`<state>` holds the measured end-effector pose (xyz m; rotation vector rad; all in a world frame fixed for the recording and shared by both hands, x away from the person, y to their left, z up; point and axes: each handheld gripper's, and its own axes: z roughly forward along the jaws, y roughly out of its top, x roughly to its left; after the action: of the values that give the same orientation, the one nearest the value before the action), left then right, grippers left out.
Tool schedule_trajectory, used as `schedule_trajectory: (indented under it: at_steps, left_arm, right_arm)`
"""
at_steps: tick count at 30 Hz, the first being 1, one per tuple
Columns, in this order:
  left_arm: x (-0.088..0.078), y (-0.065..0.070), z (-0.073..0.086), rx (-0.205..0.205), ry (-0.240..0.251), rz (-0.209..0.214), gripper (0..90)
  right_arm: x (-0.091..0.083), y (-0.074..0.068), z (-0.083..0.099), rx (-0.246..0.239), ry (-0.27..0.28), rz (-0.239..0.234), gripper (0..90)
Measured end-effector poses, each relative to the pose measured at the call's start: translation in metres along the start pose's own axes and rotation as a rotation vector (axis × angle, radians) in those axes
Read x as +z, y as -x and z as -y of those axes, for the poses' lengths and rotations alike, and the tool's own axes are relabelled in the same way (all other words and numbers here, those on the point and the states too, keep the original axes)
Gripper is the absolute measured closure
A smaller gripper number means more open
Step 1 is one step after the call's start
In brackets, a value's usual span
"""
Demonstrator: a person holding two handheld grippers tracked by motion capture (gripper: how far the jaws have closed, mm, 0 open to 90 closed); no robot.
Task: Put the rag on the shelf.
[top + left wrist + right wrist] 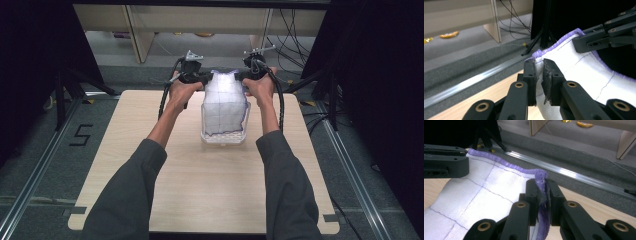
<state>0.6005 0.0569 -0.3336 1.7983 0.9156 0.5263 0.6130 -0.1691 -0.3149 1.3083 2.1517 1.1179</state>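
left gripper [539, 75]: we have it pinched nearly closed on the cloth's [224, 102] left top corner
right gripper [541, 195]: same, nipping the right top corner's purple hem
cloth: we hold it stretched between both, hanging into the basket [223, 136]
basket: mid-table [210, 190], far half

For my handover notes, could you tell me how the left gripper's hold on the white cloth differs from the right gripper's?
The left gripper pinches the white cloth mostly on its white weave, just below the purple hem; the right gripper pinches the purple hem itself. In the high view, the left gripper holds the cloth's upper left corner, the right gripper its upper right. Both are shut on the cloth, above the clear basket.
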Motion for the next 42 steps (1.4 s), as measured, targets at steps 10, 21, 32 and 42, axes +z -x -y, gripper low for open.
schedule_trajectory:
  at_steps: [10, 21, 32, 42]
  left_arm:
    - [0.004, -0.001, 0.01, -0.023, -0.066, -0.032, 73.5]
    - [-0.026, -0.009, 0.01, -0.034, -0.092, -0.038, 61.8]
    - [-0.061, -0.011, 0.014, -0.004, -0.112, -0.034, 43.7]
    - [-0.077, 0.004, 0.026, 0.022, -0.115, 0.026, 39.7]
  right_arm:
    - [0.006, 0.006, 0.008, -0.007, -0.053, 0.04, 69.6]
    - [-0.021, 0.022, 0.017, 0.001, -0.005, 0.056, 64.1]
    - [-0.056, 0.026, 0.03, 0.003, 0.044, 0.0, 57.9]
    - [-0.081, 0.011, 0.047, -0.032, 0.071, -0.083, 55.4]
